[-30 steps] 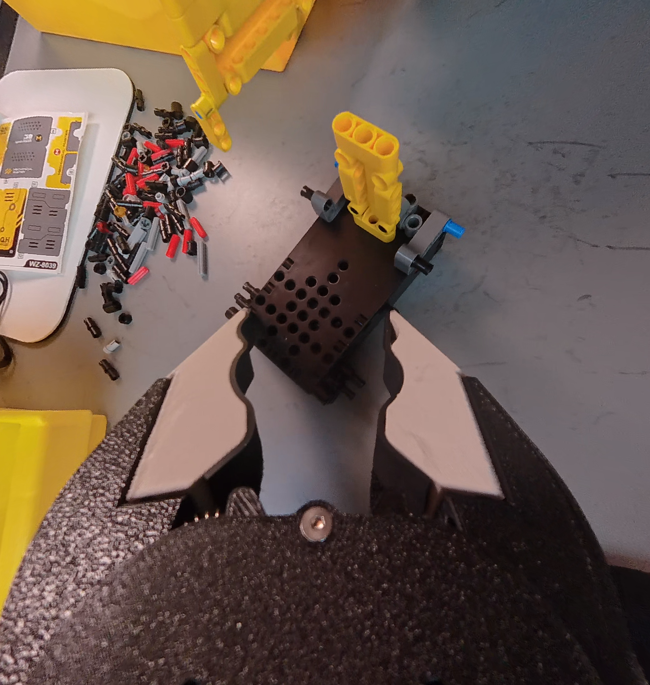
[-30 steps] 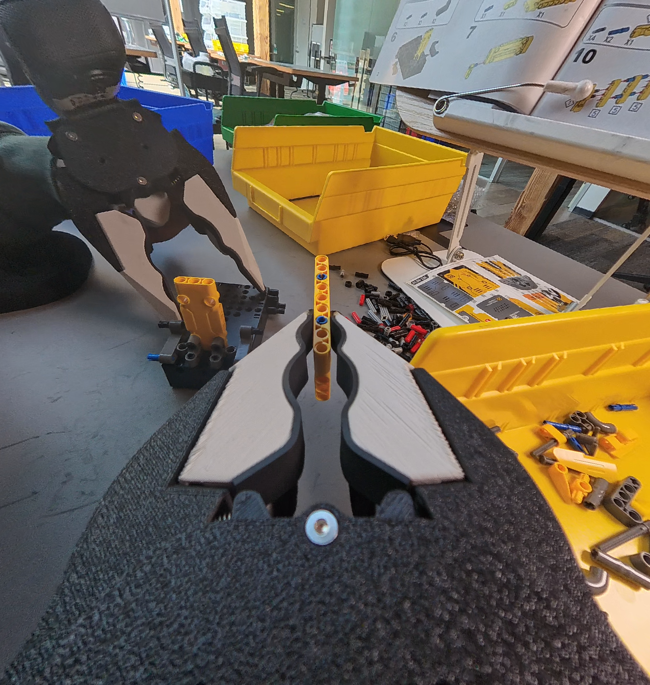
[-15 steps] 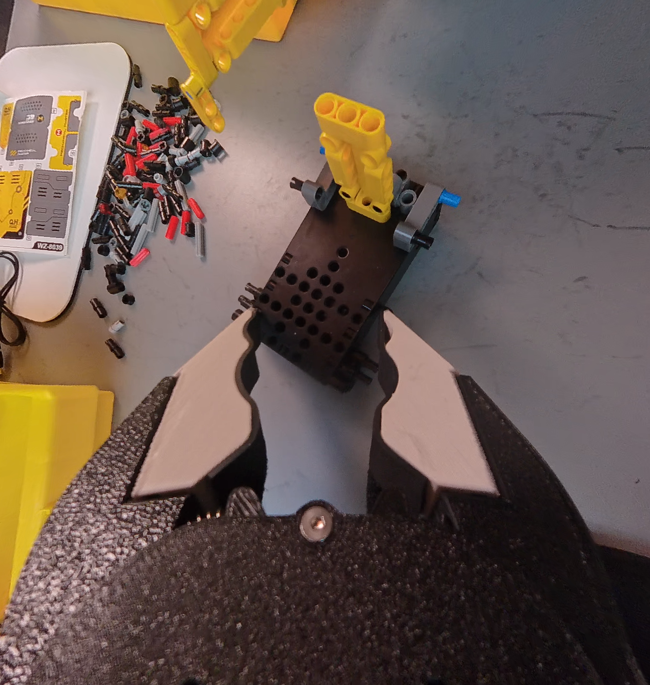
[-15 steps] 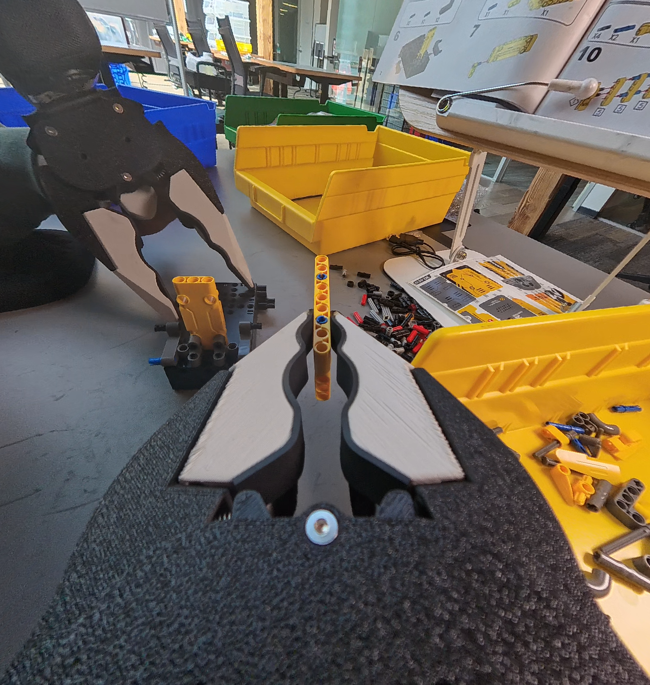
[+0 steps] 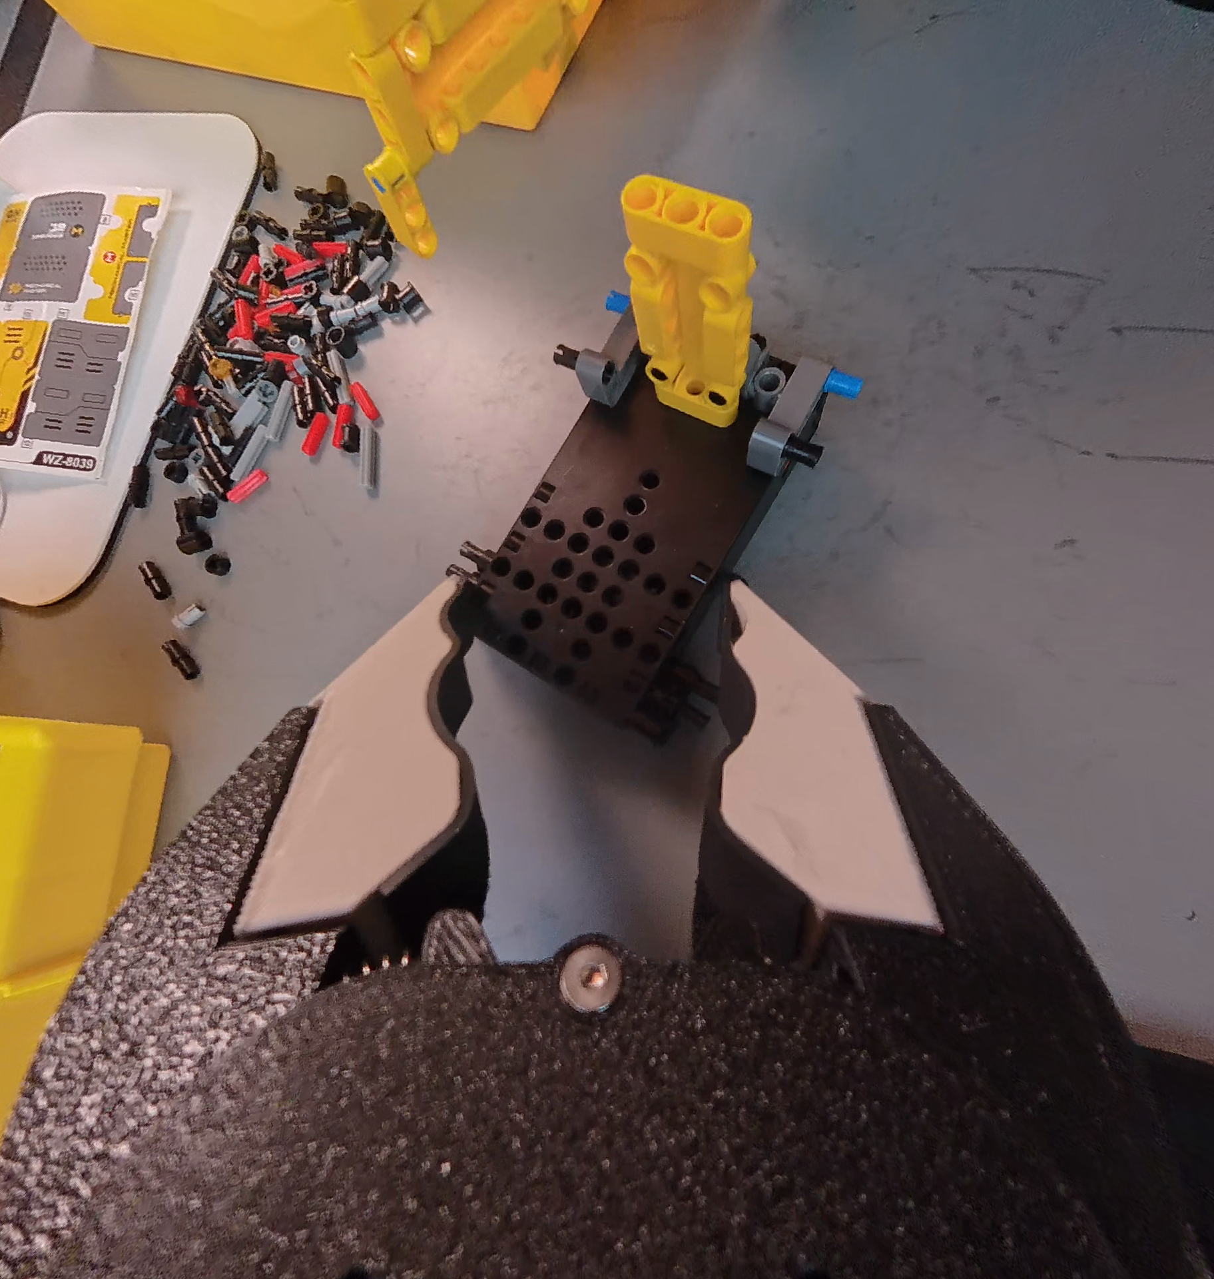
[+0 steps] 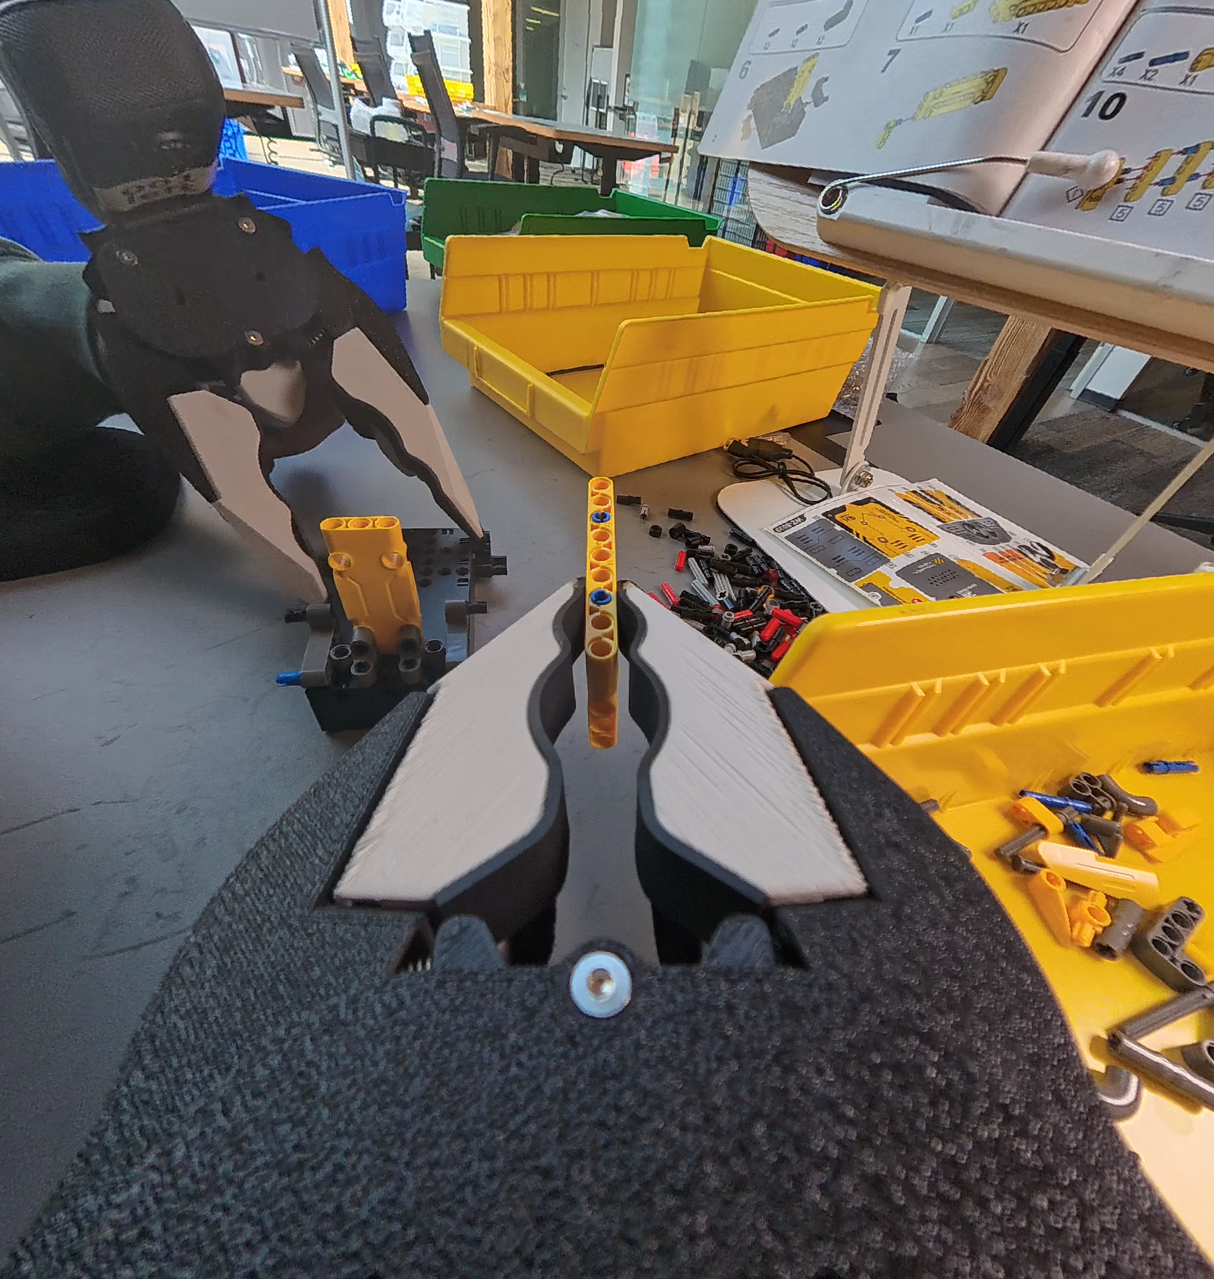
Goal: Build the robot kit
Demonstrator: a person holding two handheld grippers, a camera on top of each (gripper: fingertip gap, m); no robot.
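Right gripper (image 6: 600, 609) pinched long yellow holed plastic beam (image 6: 601, 623), upright, frame centre; left gripper (image 5: 593, 599) spread, straddling black perforated plastic block (image 5: 631, 554).

Your left gripper (image 5: 593, 595) drew back slightly along the black perforated building-block base (image 5: 631, 554), then returned; its spread jaws again straddle the near end. In the right wrist view it tilted away, then came back over the base. Your right gripper (image 6: 600, 599) shifted marginally relative to the bench (image 6: 106, 727).
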